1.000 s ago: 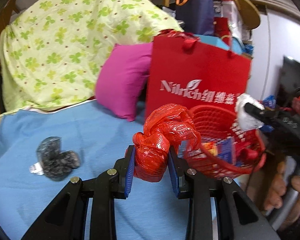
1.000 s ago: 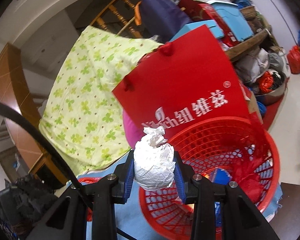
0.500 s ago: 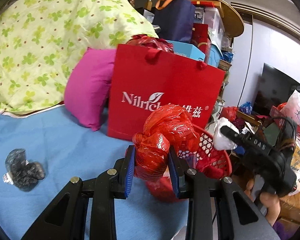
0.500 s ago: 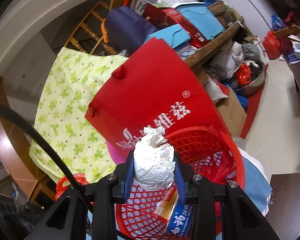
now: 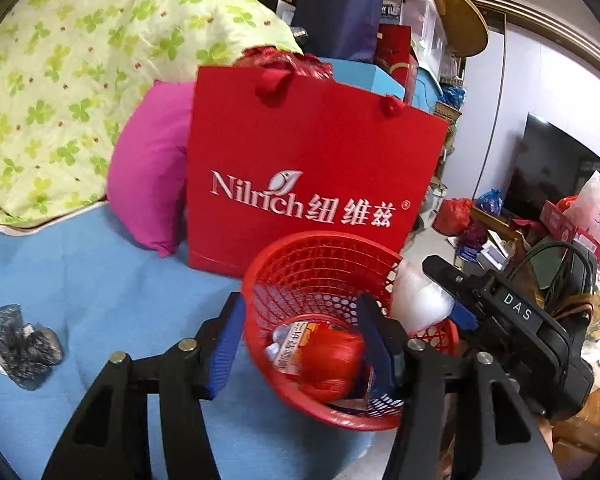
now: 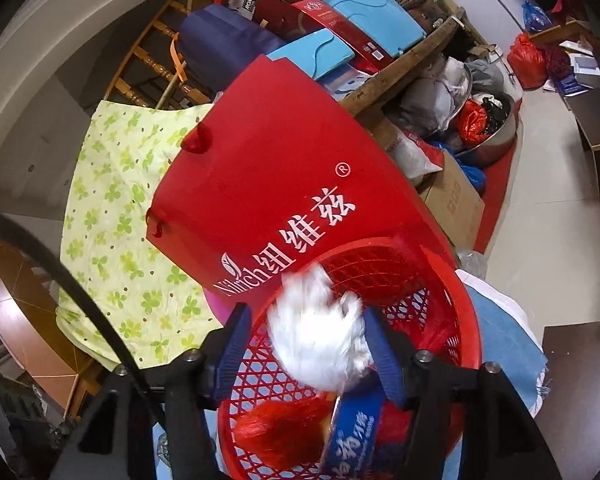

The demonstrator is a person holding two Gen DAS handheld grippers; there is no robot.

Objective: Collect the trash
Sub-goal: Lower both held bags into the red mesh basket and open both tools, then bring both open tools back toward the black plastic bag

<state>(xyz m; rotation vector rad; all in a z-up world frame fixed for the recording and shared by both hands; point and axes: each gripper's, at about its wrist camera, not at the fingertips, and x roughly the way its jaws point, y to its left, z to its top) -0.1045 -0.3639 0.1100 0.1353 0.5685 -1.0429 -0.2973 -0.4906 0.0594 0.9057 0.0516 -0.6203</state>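
Observation:
A red mesh basket (image 5: 260, 280) (image 6: 466, 312) stands on the blue bed cover, in front of a red paper bag (image 5: 300, 160). My left gripper (image 5: 304, 344) is open above the basket. The red plastic bag wad (image 5: 332, 360) (image 6: 280, 428) lies blurred inside the basket beside other wrappers. My right gripper (image 6: 312, 348) is open over the basket rim, and the white crumpled paper (image 6: 316, 340) (image 5: 416, 300) is blurred between its spread jaws. A black crumpled wrapper (image 5: 20, 344) lies on the cover at the left.
A magenta pillow (image 5: 148, 176) and a green clover quilt (image 5: 60, 80) lie behind the bag. Cluttered shelves with boxes (image 6: 340, 32) stand behind. The bed edge drops to a tiled floor (image 6: 560, 240) at the right.
Both grippers have opened over the basket. The red plastic wad has dropped from the left one into the basket. The white paper has come loose between the right jaws.

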